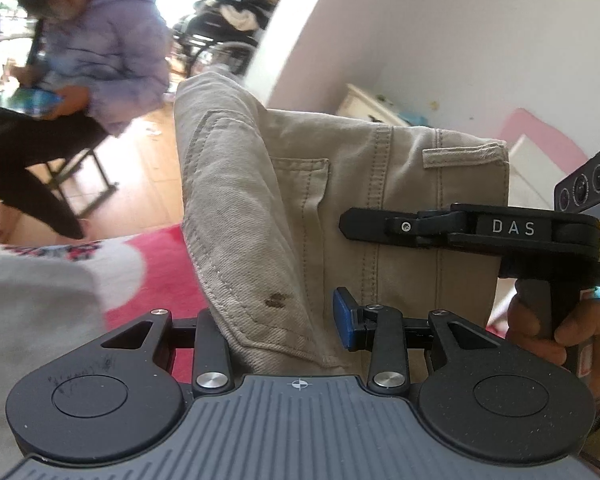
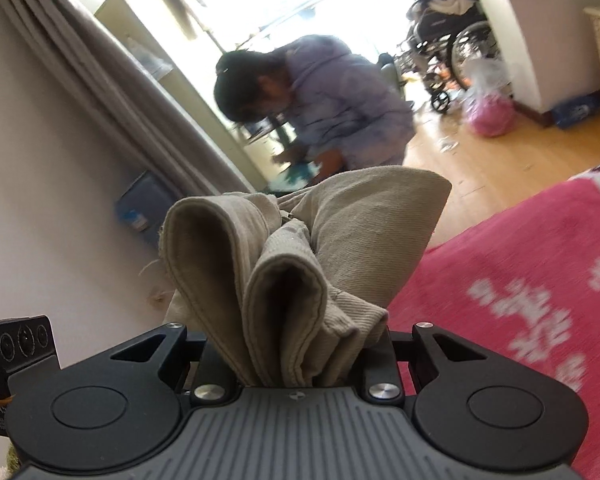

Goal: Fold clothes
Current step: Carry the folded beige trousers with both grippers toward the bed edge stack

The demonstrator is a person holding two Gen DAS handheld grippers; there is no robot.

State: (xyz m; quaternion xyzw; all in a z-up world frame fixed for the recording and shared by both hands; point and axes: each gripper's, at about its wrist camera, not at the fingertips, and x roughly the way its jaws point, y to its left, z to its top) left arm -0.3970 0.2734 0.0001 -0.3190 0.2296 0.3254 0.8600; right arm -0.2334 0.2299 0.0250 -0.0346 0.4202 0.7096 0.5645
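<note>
Carrying the folded trousers [image 1: 284,216] w/ both claws is the step in hand, I'd say, so the job is to keep the bundle tidy until it lands. Left claw [image 1: 276,328] is clamped on the near edge of the trousers; its blue pad [image 1: 344,318] shows on the right, cloth fills the gap. Right claw [image 2: 296,344] is clamped on a thick bunch of folded layers, several rounded fold edges sticking up btwn its fingers. In the left view the right claw reaches in from the right across the cloth, held by a hand [image 1: 556,332] on its handle.

Trousers hang in the air above the bed w/ the pink blanket [image 2: 520,280]; not resting on it as far as I can tell. Grey cloth [image 1: 36,312] lies near left on the bed.

To do it well:
- Keep both claws at the same height & spacing, so the span btwn them neither sags nor pulls tight.
- Don't loosen either grip before the cloth has bed under it; layers in the right claw look likely to slip apart.
- Lower the far hanging edge first, then lay the rest toward you, so folds stay stacked.
- Pick a bare bit of blanket, away from the grey cloth.

Person in a purple jacket [image 2: 340,104] sits far off; no conflict.
</note>
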